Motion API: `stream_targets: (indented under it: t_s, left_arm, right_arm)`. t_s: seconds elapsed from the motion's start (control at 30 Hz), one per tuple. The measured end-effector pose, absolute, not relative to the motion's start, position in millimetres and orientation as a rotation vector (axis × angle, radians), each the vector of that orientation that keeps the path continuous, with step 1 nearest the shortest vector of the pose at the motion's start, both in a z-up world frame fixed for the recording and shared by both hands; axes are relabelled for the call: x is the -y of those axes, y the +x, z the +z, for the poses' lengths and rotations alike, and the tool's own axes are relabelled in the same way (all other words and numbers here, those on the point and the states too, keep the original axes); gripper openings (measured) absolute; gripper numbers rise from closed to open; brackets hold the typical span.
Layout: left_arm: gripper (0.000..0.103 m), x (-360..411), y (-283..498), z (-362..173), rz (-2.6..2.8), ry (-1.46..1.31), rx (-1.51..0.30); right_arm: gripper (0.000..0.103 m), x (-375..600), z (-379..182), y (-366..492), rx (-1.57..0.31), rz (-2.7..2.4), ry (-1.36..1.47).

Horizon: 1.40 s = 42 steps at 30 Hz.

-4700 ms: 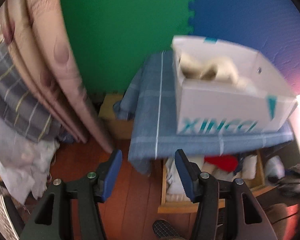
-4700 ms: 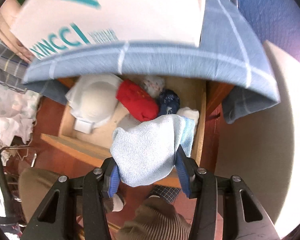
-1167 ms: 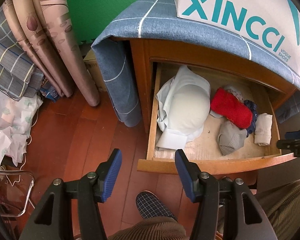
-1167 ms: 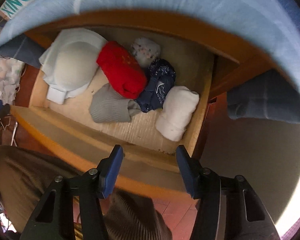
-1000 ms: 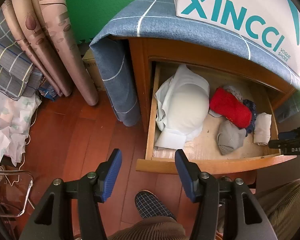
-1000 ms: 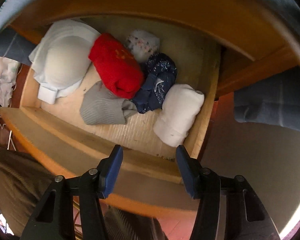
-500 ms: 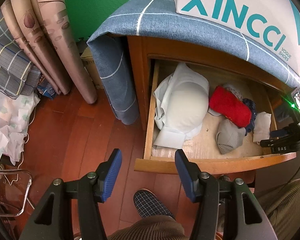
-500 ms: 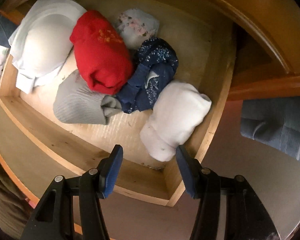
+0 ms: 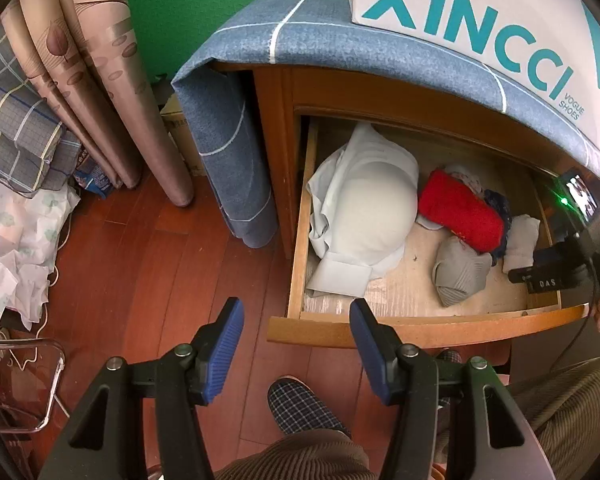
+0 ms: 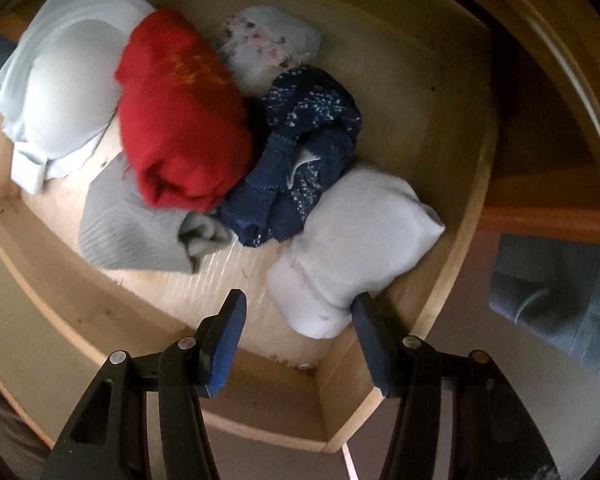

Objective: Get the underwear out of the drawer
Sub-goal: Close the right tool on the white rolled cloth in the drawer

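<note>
Right wrist view shows the right gripper [image 10: 298, 312] pointing down into the open drawer [image 10: 452, 280], its fingers open and empty just over the white roll [image 10: 352, 248] of underwear, likely to grab it, while the left gripper [image 9: 296, 322] waits open outside.

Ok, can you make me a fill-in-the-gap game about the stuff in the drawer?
1. The bundle lying right next to the navy patterned bundle, on top of the grey one, is coloured ____.
2. The box on the blue cloth says ____ in big teal letters.
3. The right gripper hangs over the ____ roll in the drawer's corner.
4. The left gripper holds ____ between its fingers.

Missing words: red; XINCCI; white; nothing
</note>
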<state>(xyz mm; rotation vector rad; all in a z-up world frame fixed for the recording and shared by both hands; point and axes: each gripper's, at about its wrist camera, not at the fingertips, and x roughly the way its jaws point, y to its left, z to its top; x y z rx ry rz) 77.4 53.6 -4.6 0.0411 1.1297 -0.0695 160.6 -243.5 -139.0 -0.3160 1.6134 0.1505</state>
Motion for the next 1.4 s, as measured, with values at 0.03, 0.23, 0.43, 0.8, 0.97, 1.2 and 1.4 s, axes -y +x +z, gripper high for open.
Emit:
stream_targets:
  t_s: [0.03, 0.23, 0.43, 0.8, 0.97, 1.2, 1.4]
  left_arm:
    - [0.056, -54, 77, -5, -0.071, 0.04, -1.13]
    - [0.056, -55, 77, -4, -0.074, 0.038, -1.129]
    - [0.056, -56, 77, -3, -0.079, 0.027, -1.126]
    - [0.056, -57, 77, -3, -0.091, 0.009, -1.124]
    - [0.056, -56, 78, -3, -0.094, 0.008, -1.124]
    - [0.056, -57, 79, -3, -0.096, 0.005, -1.128]
    - [0.056, -56, 79, -3, -0.096, 0.005, -1.131]
  right_arm:
    - [0.052, 243, -141, 165, -1.613, 0.145, -0.32]
    - [0.039, 230, -152, 173, -1.605, 0.089, -0.436]
    - [0.027, 230, -151, 173, -1.59, 0.079, -0.43]
    - [0.028, 233, -133, 150, -1.656, 0.249, -0.309]
    - [0.049, 237, -113, 158, -1.633, 0.215, -0.298]
    - [0.073, 242, -110, 165, -1.596, 0.172, -0.343]
    - [0.083, 230, -124, 189, -1.612, 0.174, -0.438]
